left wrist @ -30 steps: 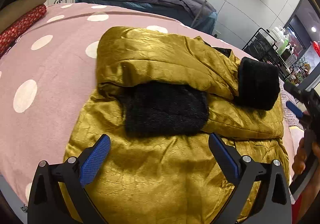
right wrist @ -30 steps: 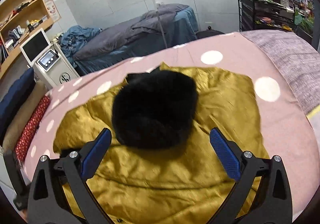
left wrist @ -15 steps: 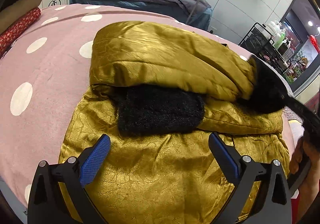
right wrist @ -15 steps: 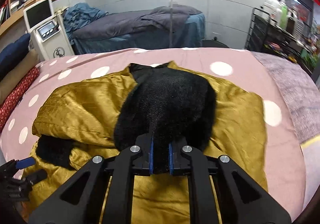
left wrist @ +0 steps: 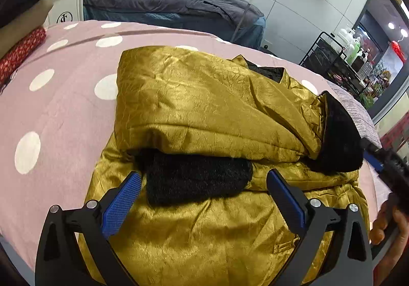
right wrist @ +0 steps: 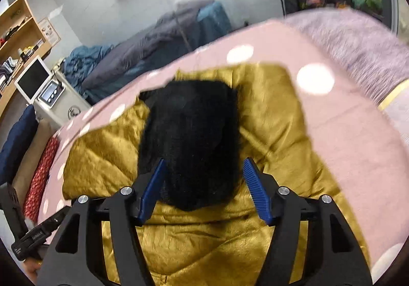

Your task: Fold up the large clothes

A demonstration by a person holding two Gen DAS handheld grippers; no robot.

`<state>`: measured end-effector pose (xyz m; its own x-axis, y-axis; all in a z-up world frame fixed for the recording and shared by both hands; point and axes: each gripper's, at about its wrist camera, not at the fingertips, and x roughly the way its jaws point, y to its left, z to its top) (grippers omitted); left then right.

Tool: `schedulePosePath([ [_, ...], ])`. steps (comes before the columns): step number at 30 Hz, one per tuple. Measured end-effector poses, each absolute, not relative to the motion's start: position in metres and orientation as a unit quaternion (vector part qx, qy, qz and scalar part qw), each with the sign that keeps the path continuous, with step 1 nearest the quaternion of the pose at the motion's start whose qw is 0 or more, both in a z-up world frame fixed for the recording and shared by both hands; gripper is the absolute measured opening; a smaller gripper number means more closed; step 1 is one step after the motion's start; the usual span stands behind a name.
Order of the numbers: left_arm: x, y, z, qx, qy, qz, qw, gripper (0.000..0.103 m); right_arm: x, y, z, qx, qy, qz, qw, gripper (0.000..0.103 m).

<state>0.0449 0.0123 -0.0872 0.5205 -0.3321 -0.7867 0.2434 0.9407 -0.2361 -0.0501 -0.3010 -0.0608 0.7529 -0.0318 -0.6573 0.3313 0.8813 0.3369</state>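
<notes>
The right hand-held gripper (right wrist: 203,190), clamped on the black fur cuff (right wrist: 190,142) half a second ago, now stands apart around it: sleeve released, laid across the gold jacket (left wrist: 204,112). Left hand-held gripper (left wrist: 203,200) hovers apart, low in frame. Beyond, the polka-dot bed (left wrist: 58,96). No containers.
</notes>
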Motion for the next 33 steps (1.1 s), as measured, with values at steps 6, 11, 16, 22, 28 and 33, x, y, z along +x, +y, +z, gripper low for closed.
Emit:
schedulePosePath([
  [6, 0.074, -0.011, -0.073, -0.026, 0.441, -0.179, 0.879, 0.096, -0.021, -0.246, -0.027, 0.042, 0.311, -0.047, 0.948, 0.077],
  [11, 0.108, -0.027, -0.092, -0.002, 0.493, -0.155, 0.856, 0.096, 0.021, -0.226, -0.062, -0.003, 0.395, -0.034, 0.918, 0.077],
  [16, 0.124, -0.031, -0.118, 0.014, 0.537, -0.149, 0.830, 0.096, 0.037, -0.241, -0.106, 0.052, 0.451, -0.051, 0.890, 0.077],
  [22, 0.129, -0.034, -0.126, 0.020, 0.541, -0.146, 0.828, 0.097, 0.034, -0.238, -0.110, 0.044, 0.443, -0.055, 0.894, 0.077],
  [28, 0.113, -0.025, -0.110, -0.002, 0.502, -0.151, 0.852, 0.097, 0.000, -0.235, -0.070, 0.048, 0.364, -0.069, 0.928, 0.078],
  [33, 0.082, -0.007, -0.083, -0.026, 0.442, -0.164, 0.882, 0.097, -0.034, -0.247, -0.061, 0.055, 0.360, -0.074, 0.928, 0.087],
])
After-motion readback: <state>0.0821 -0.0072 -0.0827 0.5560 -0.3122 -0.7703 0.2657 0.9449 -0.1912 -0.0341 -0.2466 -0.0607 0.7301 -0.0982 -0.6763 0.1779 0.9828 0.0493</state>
